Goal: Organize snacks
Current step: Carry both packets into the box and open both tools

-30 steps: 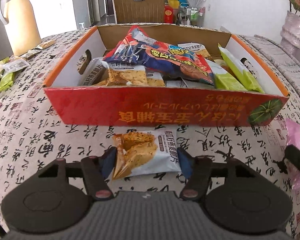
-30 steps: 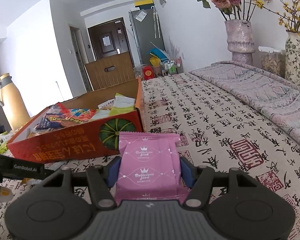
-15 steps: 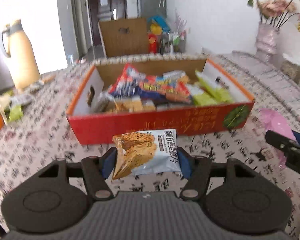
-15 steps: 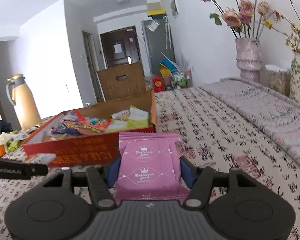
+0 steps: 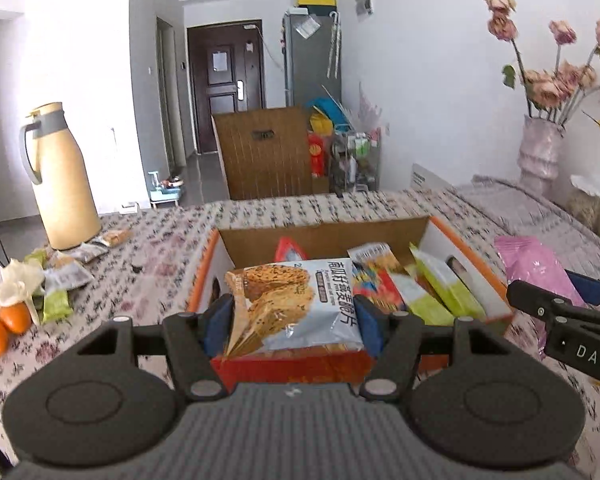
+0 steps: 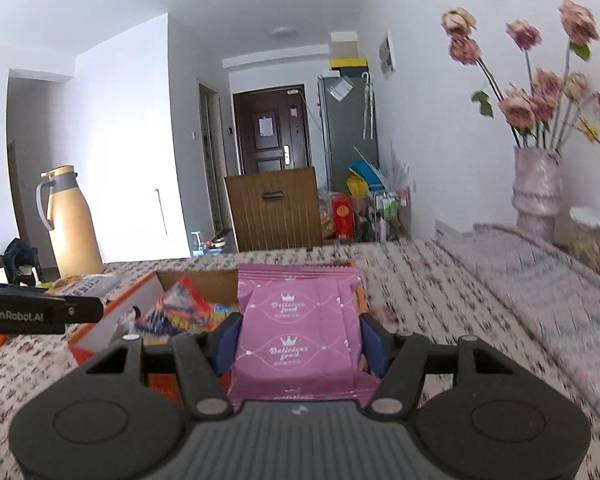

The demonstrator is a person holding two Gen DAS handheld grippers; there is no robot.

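Now, both grippers raised above the tabletop [image 5: 148, 276], each carrying a packet.

Left gripper [image 5: 294, 316]: jaws about half open, blue pads pressed on either side of a pale blue cracker packet [image 5: 300, 304] with a picture of seeded crisps and Chinese print. Packet held clear of the cloth, seen in front of and above the near wall of the snack box.

Right gripper [image 6: 300, 344]: jaws about half open, clamped on a pink packet [image 6: 300, 336] marked "Delicious food" with small crowns. Packet stands upright between the pads, its crimped top edge uppermost. In the left wrist view the same pink packet [image 5: 536, 268] shows at the right, just beyond the box's right wall.

Snack box [image 5: 476, 264]: open cardboard carton, orange-red outside, white side walls, brown far wall. Sits on the patterned cloth. Holds a heap of snacks, among them green packets [image 5: 444, 284] against the right wall and a red-and-blue bag [image 6: 180, 312] toward the middle.

Left part of tabletop: tan thermos jug [image 5: 62, 184] with grey handle, upright; loose packets [image 5: 70, 268] scattered near its base; oranges [image 5: 4, 324] at the near left edge.

Right rear: pink vase [image 6: 536, 192] with dried roses, standing by the wall. Behind the tabletop, a brown wooden chair back [image 5: 264, 152].
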